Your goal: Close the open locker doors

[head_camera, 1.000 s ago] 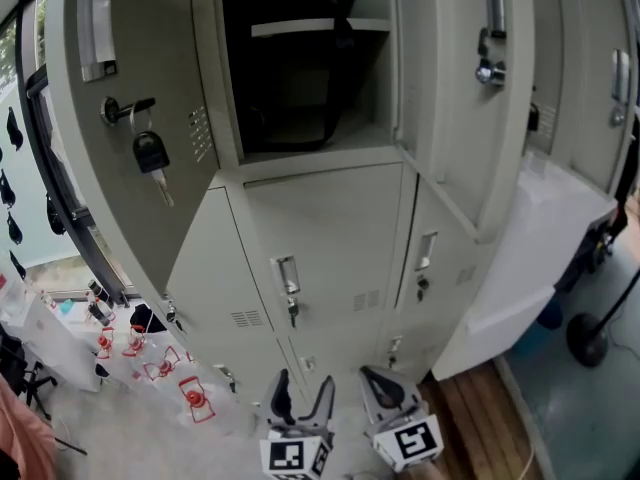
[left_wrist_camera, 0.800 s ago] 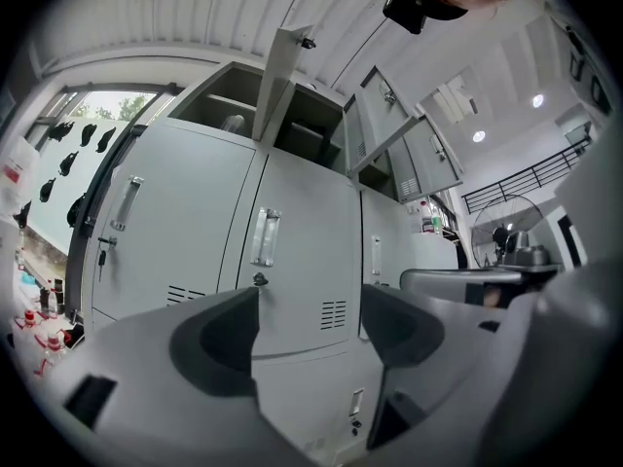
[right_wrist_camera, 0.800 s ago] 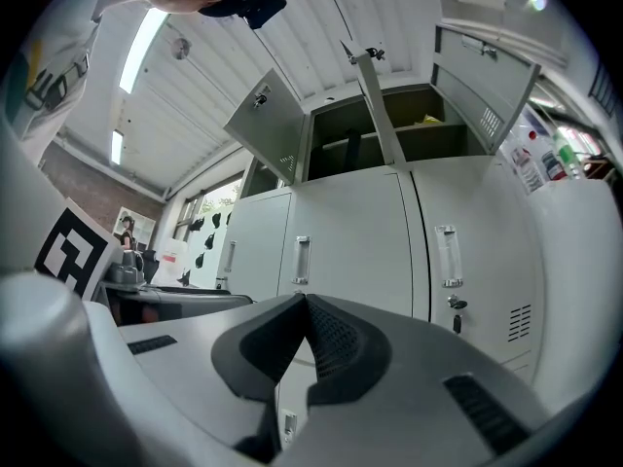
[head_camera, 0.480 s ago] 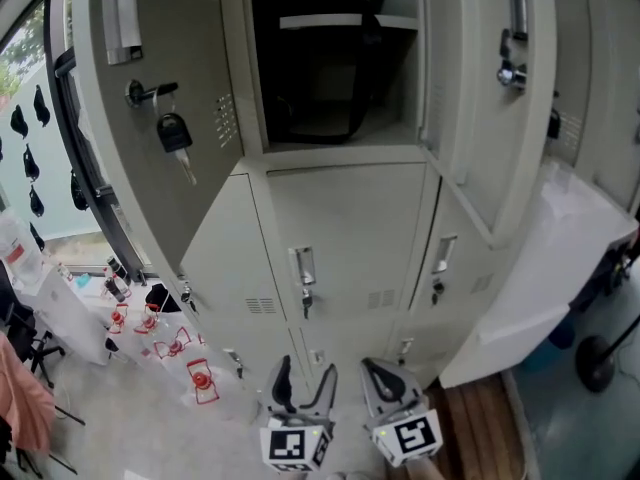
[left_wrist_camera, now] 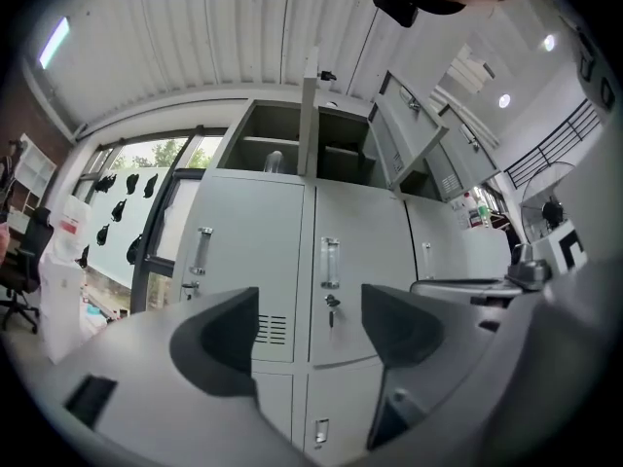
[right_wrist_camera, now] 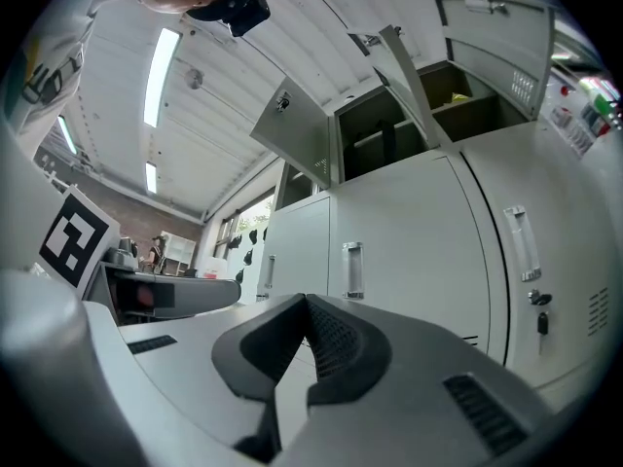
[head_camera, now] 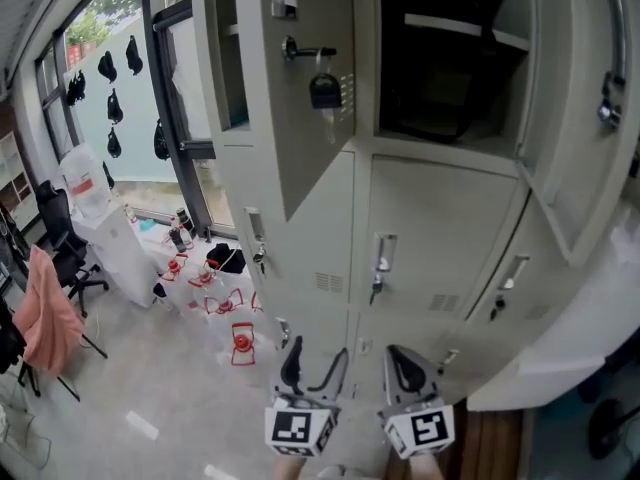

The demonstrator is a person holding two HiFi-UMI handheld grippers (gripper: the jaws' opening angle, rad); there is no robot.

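Head view, swung left: keyed open door now top centre, other open door far right. Held low, near: left gripper spread, empty; right gripper pinched together. Closing not begun.

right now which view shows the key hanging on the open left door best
The head view: the black key fob hangs clearly from the lock of the open left door. The left gripper view shows that door edge-on; the right gripper view shows it small, key unclear.
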